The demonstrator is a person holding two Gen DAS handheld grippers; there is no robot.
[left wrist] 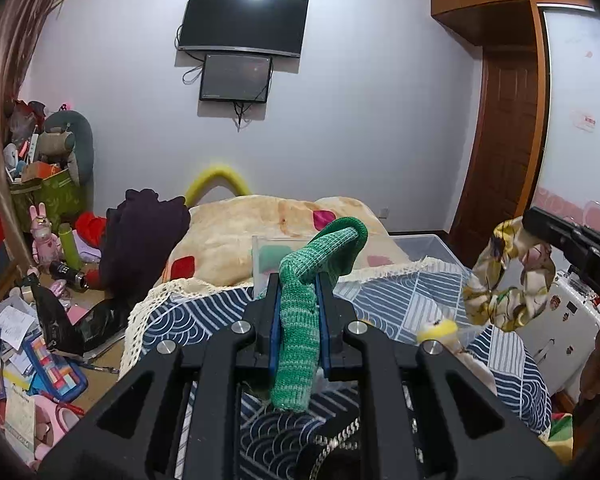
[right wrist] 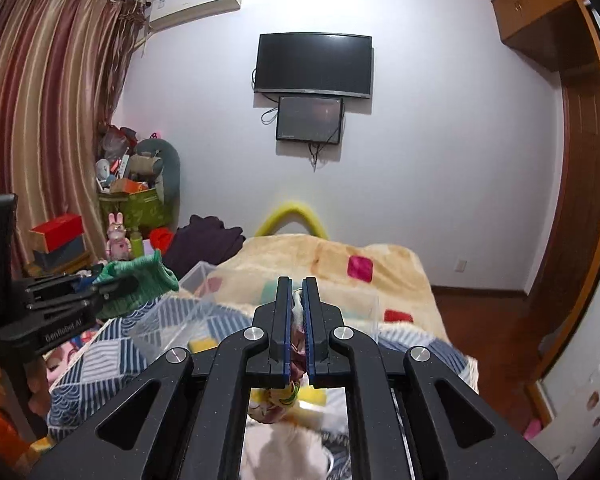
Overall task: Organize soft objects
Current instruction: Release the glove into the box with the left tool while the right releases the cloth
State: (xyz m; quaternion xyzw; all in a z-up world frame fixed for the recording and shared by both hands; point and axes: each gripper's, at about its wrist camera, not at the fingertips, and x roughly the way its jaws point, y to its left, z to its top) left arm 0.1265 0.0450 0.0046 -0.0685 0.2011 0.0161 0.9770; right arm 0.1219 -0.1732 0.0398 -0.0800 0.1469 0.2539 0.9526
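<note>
Left tool (left wrist: 297, 312): clamped on a green knitted sock (left wrist: 300, 320), held up above the bed (left wrist: 420, 304). The sock's cuff arches forward past the fingertips; its other end hangs down between the tool's arms. From the right wrist view the same sock (right wrist: 140, 284) shows at the left, pinched in the left tool (right wrist: 96, 284).

Right tool (right wrist: 297, 320): jaws nearly together, pinching a floral patterned cloth (right wrist: 294, 344) that trails below the fingers. In the left wrist view this cloth (left wrist: 508, 280) dangles bunched from the right tool, over the bed's right edge.

Clear plastic bin (left wrist: 428, 244): sits on the bed ahead of both tools, between the blue-and-white patterned quilt and the cream blanket (left wrist: 236, 236) at the bed's far end. Dark garment (left wrist: 140, 236) heaped by the bed's far left corner.
</note>
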